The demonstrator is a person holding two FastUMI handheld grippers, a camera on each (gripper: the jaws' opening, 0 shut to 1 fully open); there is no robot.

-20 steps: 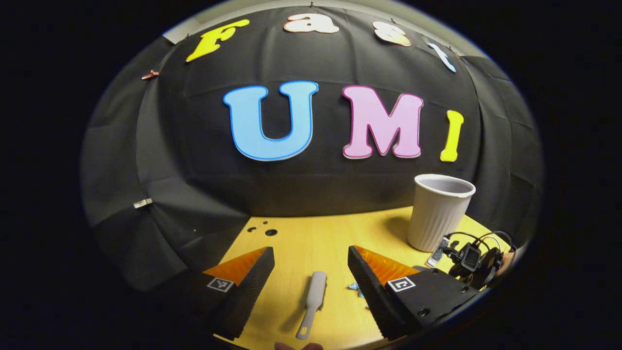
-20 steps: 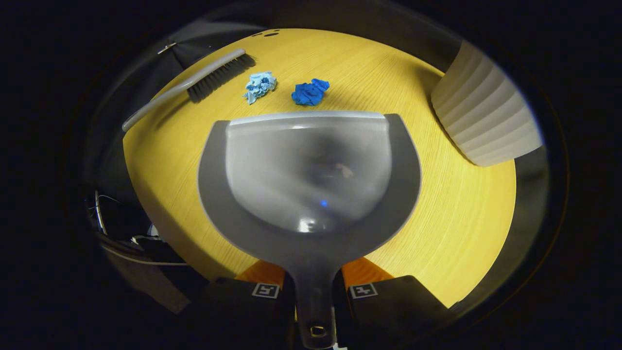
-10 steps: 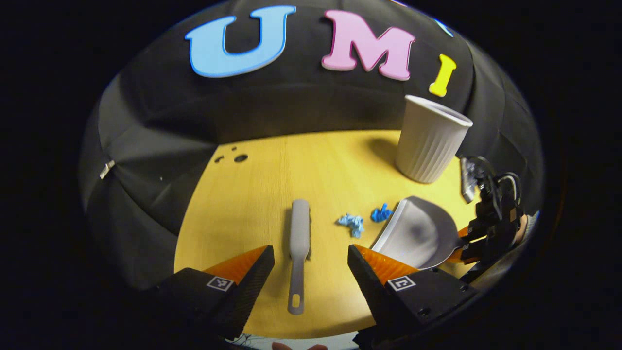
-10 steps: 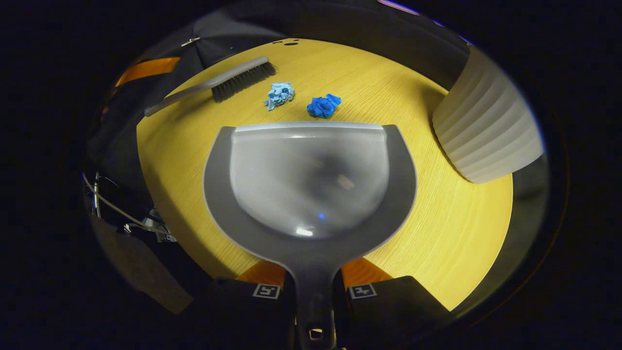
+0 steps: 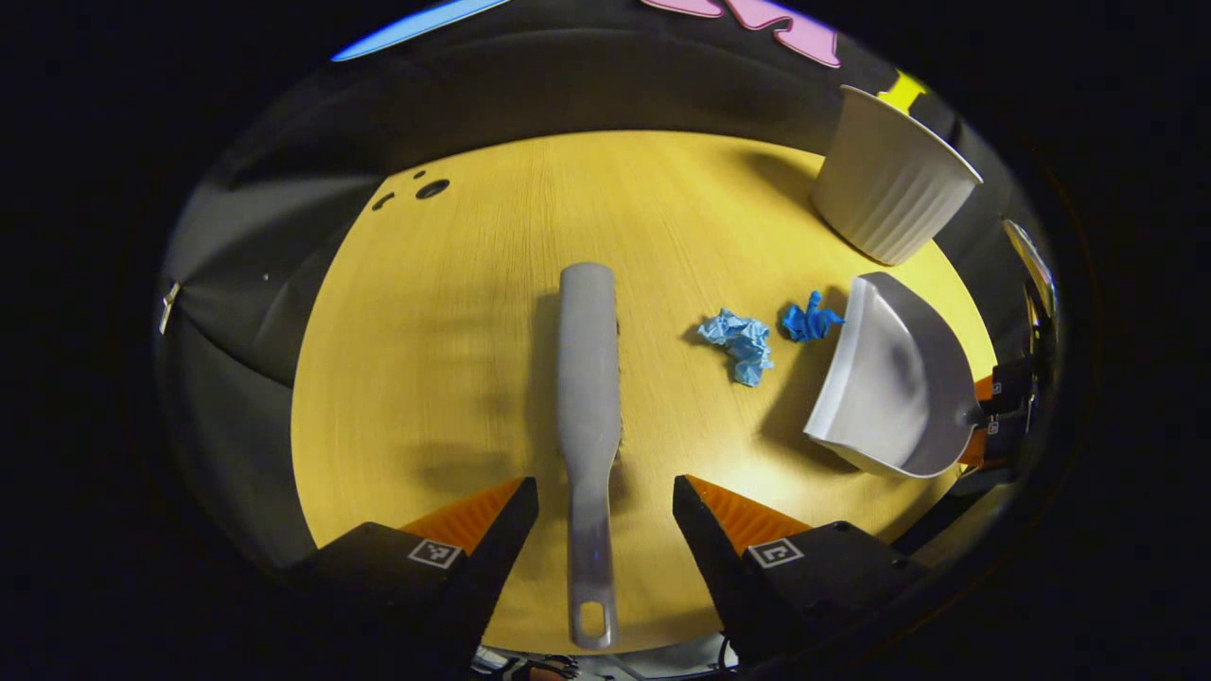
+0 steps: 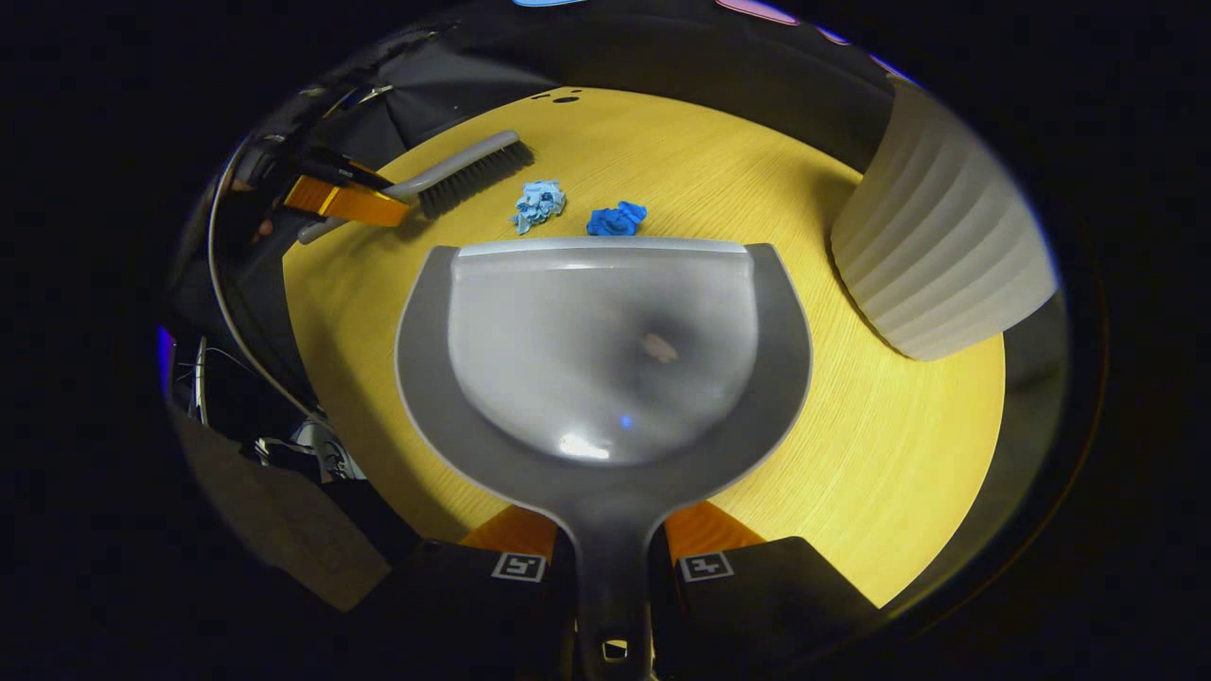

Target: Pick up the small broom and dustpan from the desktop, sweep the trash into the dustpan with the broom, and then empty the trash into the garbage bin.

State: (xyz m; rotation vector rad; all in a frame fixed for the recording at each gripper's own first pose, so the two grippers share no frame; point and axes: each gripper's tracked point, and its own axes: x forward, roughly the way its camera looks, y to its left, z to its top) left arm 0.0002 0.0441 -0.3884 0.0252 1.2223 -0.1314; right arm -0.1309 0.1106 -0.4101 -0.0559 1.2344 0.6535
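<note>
The left tool (image 5: 605, 501) hangs with its fingers spread wide apart (nothing pressed between them); the right tool (image 6: 610, 558) is clamped tight, both fingers pressing inward.

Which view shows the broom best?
The left gripper view: the whole broom lies lengthwise between the open fingers. The right gripper view shows it far off, small, its handle crossed by the left gripper.

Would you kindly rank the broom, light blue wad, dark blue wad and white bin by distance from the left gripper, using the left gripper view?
1. broom, handle between the left gripper fingers.
2. light blue wad, ahead right.
3. dark blue wad, further right.
4. white bin, far right corner.
</note>
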